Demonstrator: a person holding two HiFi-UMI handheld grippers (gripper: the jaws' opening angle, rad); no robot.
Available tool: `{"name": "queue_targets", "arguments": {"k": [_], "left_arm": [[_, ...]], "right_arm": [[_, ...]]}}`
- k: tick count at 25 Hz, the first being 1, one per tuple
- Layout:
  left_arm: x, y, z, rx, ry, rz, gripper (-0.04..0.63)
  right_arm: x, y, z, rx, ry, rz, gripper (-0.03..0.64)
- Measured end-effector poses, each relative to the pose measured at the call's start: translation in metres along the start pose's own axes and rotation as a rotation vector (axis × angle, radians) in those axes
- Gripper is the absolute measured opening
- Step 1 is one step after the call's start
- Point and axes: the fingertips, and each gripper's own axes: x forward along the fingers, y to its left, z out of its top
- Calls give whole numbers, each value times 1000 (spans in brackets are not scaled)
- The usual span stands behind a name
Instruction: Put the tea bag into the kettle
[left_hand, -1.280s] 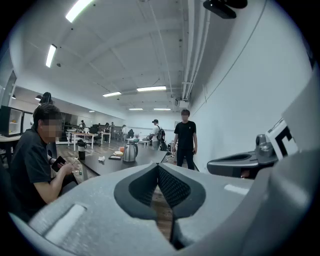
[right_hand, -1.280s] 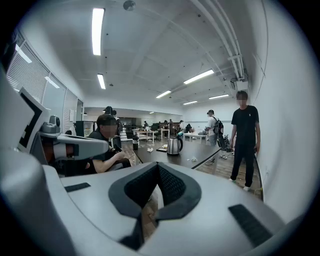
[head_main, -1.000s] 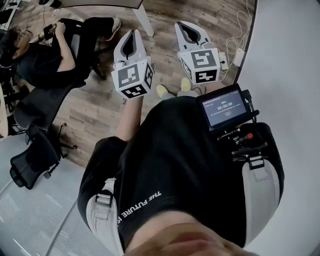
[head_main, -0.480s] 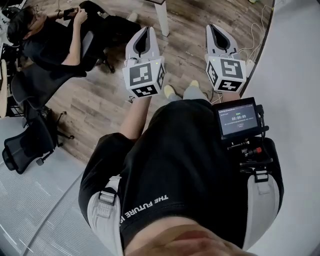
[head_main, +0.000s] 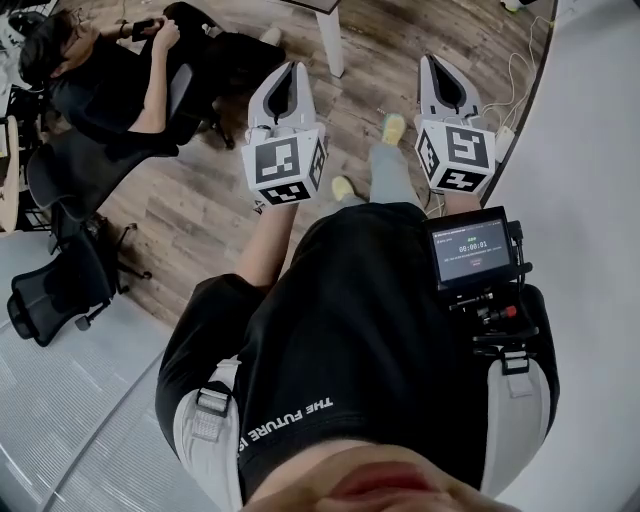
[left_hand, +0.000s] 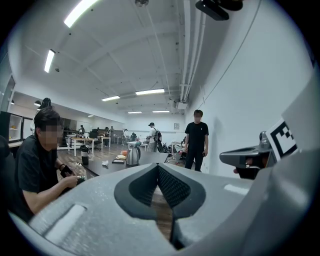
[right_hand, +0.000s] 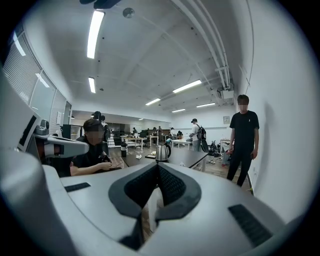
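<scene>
A steel kettle (left_hand: 132, 155) stands on a dark table (left_hand: 145, 161) far ahead; the right gripper view shows the kettle (right_hand: 162, 151) too. A small white thing (left_hand: 105, 163) lies on that table to the kettle's left, too small to tell what it is. In the head view my left gripper (head_main: 287, 72) and right gripper (head_main: 441, 62) are held side by side above a wooden floor, pointing forward. Both are shut with nothing between the jaws. The left gripper (left_hand: 158, 166) and the right gripper (right_hand: 158, 165) aim toward the table.
A seated person (head_main: 110, 80) occupies a chair at the left, with another office chair (head_main: 60, 290) nearer. A standing person in black (left_hand: 196, 140) is by the white wall (head_main: 590, 150) on the right. A white table leg (head_main: 330, 45) and floor cables (head_main: 510, 80) lie ahead.
In the head view both grippers have shifted right and the seated person has slid toward the upper left. A foot now shows stepping forward between the grippers. The jaws stayed shut.
</scene>
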Motion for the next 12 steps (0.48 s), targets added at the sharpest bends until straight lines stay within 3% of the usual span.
{"name": "queue_targets", "arguments": {"k": [12], "left_arm": [[8, -2, 9, 19, -7, -29, 8]], "right_arm": [[3, -3, 11, 5, -22, -16, 5]]}}
